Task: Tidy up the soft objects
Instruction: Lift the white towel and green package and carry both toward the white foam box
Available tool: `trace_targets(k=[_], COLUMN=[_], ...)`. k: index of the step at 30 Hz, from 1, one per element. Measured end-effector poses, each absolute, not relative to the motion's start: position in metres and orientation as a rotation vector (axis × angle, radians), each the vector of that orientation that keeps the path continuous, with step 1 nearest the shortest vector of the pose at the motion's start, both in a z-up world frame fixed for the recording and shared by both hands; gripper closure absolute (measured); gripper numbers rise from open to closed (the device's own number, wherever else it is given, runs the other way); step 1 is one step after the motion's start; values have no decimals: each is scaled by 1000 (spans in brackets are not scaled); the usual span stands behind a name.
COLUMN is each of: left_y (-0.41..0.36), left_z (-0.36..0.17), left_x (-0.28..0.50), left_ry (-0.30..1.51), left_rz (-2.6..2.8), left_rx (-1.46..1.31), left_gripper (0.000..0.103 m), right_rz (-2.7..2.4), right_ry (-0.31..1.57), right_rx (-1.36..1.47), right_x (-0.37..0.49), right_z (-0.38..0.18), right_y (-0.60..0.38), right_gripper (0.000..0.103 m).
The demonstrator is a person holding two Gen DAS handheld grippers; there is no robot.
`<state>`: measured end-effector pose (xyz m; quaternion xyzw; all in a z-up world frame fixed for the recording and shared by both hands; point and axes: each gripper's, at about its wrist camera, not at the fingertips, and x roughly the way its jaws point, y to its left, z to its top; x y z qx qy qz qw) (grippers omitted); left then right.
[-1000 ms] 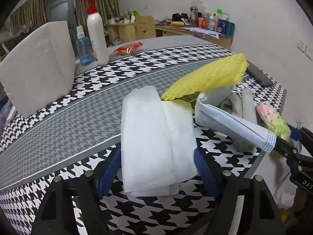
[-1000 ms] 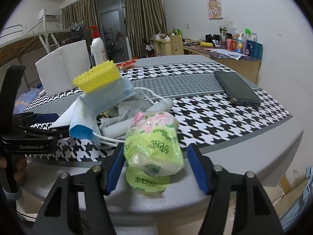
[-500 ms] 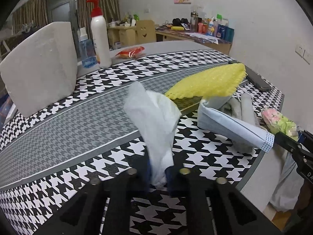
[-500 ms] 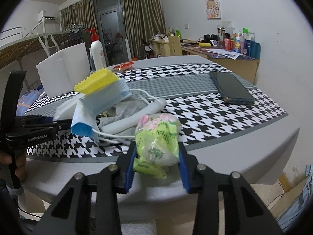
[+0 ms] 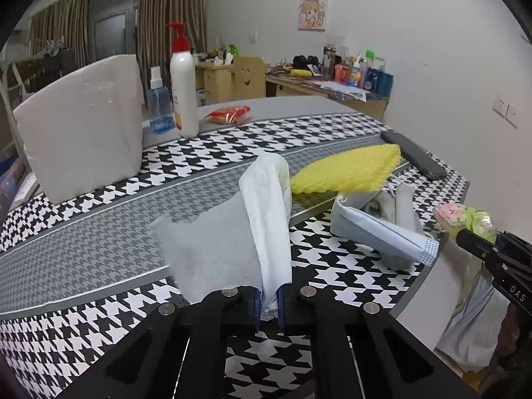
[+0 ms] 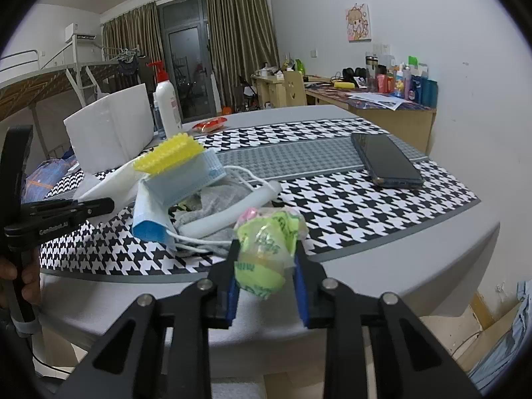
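Note:
My left gripper (image 5: 268,302) is shut on a white tissue (image 5: 266,219), which stands up folded and crumpled above the houndstooth cloth. In the right wrist view the same tissue (image 6: 109,179) sticks out past the left gripper (image 6: 109,203). The jaws of my right gripper (image 6: 266,286) are closing, and the pads squeeze a green tissue packet (image 6: 269,242) near the table's front edge. A yellow sponge (image 6: 169,154) lies on a blue face mask (image 6: 179,183), with a grey cloth (image 6: 216,199) and a white tube (image 6: 232,209) in the pile between the grippers.
A dark phone (image 6: 385,159) lies at the right on the cloth. A white foam block (image 5: 83,139), a lotion pump bottle (image 5: 183,96), a small spray bottle (image 5: 159,106) and a red snack packet (image 5: 229,113) stand at the back. The grey table edge (image 6: 399,266) curves close by.
The left jaws closed on the flat tissue and lifted it, so it now stands bunched up. The right jaws narrowed onto the green packet, which is squeezed between them.

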<state>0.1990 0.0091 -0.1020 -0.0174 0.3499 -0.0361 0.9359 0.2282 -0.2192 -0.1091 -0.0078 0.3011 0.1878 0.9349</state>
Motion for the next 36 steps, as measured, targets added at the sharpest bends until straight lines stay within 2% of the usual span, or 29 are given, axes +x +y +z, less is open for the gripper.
trace_targets(k=[36], left_y=[35], left_z=[-16], left_x=[146], left_ry=[488], left_rz=[-5], left_rx=[-14], left_gripper=[96], right_rz=[498], right_ry=[419], right_rx=[-57], right_x=[214], right_z=[-30], right_y=[-168], right_gripper=[71])
